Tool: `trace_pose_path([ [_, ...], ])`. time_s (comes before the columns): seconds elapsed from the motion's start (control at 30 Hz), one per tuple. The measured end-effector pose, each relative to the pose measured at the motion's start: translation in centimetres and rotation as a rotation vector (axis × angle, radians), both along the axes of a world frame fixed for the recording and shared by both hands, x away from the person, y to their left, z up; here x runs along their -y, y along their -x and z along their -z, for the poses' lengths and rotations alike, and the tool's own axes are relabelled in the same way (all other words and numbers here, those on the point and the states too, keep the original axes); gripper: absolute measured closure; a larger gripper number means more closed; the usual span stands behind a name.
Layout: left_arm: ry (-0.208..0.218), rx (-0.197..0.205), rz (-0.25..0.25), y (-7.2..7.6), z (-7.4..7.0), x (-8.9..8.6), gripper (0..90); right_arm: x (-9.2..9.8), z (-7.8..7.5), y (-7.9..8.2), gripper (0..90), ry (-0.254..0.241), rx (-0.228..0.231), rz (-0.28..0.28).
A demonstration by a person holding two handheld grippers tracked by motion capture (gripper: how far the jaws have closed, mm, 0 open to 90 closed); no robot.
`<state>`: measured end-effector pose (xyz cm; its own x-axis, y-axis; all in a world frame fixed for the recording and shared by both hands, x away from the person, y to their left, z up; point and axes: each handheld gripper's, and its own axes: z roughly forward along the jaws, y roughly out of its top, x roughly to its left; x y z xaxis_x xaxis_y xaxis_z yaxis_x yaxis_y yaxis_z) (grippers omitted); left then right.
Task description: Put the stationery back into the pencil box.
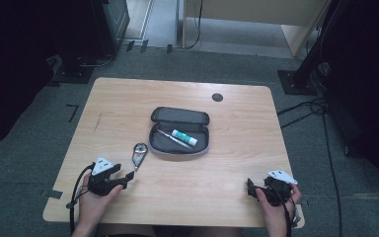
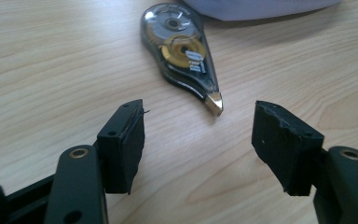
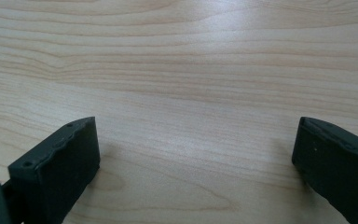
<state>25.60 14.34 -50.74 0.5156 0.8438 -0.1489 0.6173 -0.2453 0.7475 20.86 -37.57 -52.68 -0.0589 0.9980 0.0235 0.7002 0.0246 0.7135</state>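
Observation:
A transparent grey correction-tape dispenser [image 1: 139, 153] [image 2: 182, 51] lies flat on the wooden table [image 1: 242, 143], just left of an open grey pencil case [image 1: 164, 116]. Inside the case lie a pen [image 1: 170, 138] and a white tube with a green end [image 1: 184, 138]. My left gripper [image 1: 127, 177] [image 2: 199, 123] is near the front left edge, open and holding nothing. The dispenser's tip points toward the gap from a little beyond the jaws. My right gripper [image 1: 250, 187] [image 3: 196, 140] rests open at the front right over bare wood.
A dark round cable cap [image 1: 217, 97] sits in the tabletop at the back right. The edge of the pencil case [image 2: 261, 7] shows at the top of the left gripper view. Dark stands and cables [image 1: 301, 106] sit on the carpet around the table.

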Motion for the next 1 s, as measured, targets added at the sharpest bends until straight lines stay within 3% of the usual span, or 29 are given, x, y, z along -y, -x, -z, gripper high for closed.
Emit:
trace_pose_path([
  [0.33,-0.092,-0.019,-0.111,-2.9,0.3,4.1,19.8,0.0,0.0,0.0,0.4,-0.003,-0.003,-0.009],
  [0.5,-0.143,-0.036,-0.160,-4.1,0.6,5.2,16.0,-0.1,0.0,0.0,0.4,-0.003,-0.002,-0.015],
  [0.6,-0.142,-0.043,-0.172,-4.6,0.5,5.4,16.3,-0.1,0.0,0.0,0.4,-0.003,-0.002,-0.020],
  [0.73,-0.176,-0.025,-0.181,-4.8,0.6,5.7,25.1,-0.1,0.0,0.0,0.4,-0.003,-0.002,-0.021],
  [0.9,-0.177,-0.009,-0.158,-4.7,0.5,5.5,39.5,-0.1,0.0,0.0,0.4,-0.003,-0.002,-0.021],
  [0.97,-0.172,0.002,-0.138,-4.5,0.5,5.2,51.8,-0.1,0.0,0.0,0.4,-0.003,-0.002,-0.021],
  [1.0,-0.166,0.006,-0.132,-4.4,0.5,5.1,52.7,-0.1,0.0,0.0,0.4,-0.003,-0.002,-0.021],
])
